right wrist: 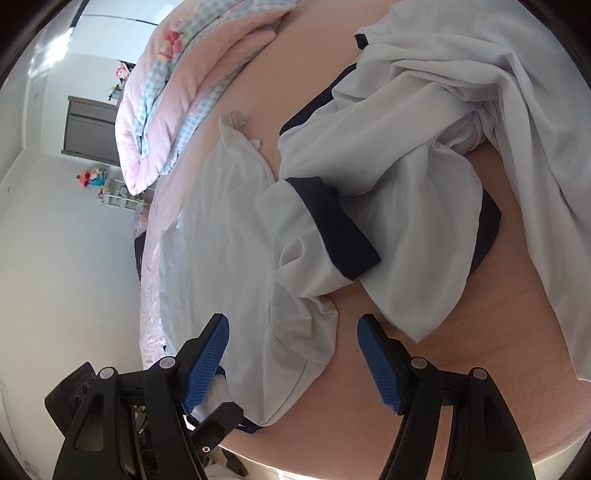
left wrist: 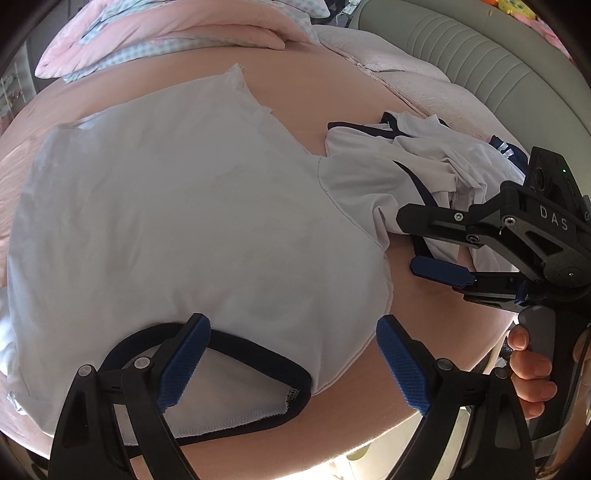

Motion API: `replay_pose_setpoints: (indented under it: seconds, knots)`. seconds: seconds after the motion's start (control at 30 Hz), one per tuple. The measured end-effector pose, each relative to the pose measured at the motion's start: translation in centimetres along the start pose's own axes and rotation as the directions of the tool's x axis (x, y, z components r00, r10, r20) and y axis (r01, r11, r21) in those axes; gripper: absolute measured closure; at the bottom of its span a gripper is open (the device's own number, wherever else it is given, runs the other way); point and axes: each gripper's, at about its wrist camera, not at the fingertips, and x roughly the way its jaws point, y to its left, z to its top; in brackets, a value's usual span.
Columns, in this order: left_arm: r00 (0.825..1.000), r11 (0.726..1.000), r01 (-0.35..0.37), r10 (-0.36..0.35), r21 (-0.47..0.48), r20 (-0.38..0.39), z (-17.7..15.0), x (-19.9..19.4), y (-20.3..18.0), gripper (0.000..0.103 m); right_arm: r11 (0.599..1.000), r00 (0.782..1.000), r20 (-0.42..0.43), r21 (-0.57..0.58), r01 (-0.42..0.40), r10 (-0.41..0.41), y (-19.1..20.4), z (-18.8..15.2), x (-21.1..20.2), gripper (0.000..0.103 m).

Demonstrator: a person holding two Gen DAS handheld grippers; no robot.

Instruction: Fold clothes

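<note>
Left wrist view: a white shirt with a dark neckband lies spread flat on a bed covered by a peach sheet, collar end toward the camera. The left tongs hang wide apart just over the collar, gripping nothing. The right tongs, held by a hand, reach with blades parted toward the shirt's right sleeve, also empty. More white clothes with dark trim sit crumpled beside it; a pink quilt is bunched at the far edge. A clean fold likely calls for pinching the shoulder and sleeve edges together, keeping the cloth taut and clear of the neighbouring heap. Readable lettering: "DAS" on the right tool's body.
</note>
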Motion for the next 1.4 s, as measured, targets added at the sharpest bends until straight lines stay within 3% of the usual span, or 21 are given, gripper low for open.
replay_pose_setpoints:
  seconds: [0.27,0.47,0.67,0.83,0.87,0.97,1.1,1.17,1.3,1.4]
  knots:
    - [1.0,0.997,-0.017,0.018,0.069,-0.007,0.3,1.3,-2.4,0.011,0.984,0.996,0.013,0.149,-0.094,0.093,-2.5,0.0,-0.1,0.031]
    - [0.988,0.964,-0.157,0.155,0.216,0.029,0.2,2.2,-4.6,0.011,0.976,0.995,0.009,0.191,-0.104,0.104,-2.5,0.9,0.4,0.031]
    - [0.991,0.966,-0.128,0.131,0.223,0.002,-0.1,3.4,-4.6,0.011,0.967,0.987,-0.037,0.206,-0.147,0.158,-1.7,0.9,2.2,0.031]
    - [0.994,0.976,-0.107,0.109,0.188,0.0,-0.1,3.7,-3.9,0.011,0.965,0.986,-0.018,0.209,-0.16,0.167,-2.1,0.5,2.7,0.032]
    - [0.995,0.979,-0.101,0.102,0.179,0.001,0.0,3.6,-3.7,0.011,0.96,0.985,-0.008,0.223,-0.167,0.173,-2.4,0.5,2.7,0.033]
    - [0.997,0.983,-0.08,0.082,0.166,-0.002,0.1,3.3,-3.4,0.011,0.944,0.983,0.018,0.278,-0.179,0.181,-3.7,0.7,2.8,0.053]
    - [1.0,0.993,-0.006,0.007,0.116,-0.007,0.6,2.8,-2.5,0.011,0.961,0.986,-0.002,0.224,-0.164,0.169,-4.0,0.8,2.8,0.069]
    - [1.0,0.995,0.027,-0.027,0.093,-0.009,0.9,2.7,-2.2,0.011,0.978,0.989,-0.026,0.158,-0.139,0.145,-3.4,1.1,2.7,0.069]
    - [1.0,0.991,-0.002,0.002,0.137,-0.005,1.2,3.1,-2.7,0.011,0.998,0.998,-0.039,0.034,-0.045,0.046,-1.6,1.8,2.4,0.066]
    - [0.999,0.984,-0.049,0.049,0.171,0.004,0.8,3.4,-3.5,0.011,1.0,0.999,-0.05,0.01,-0.008,0.009,-1.0,2.4,3.2,0.066]
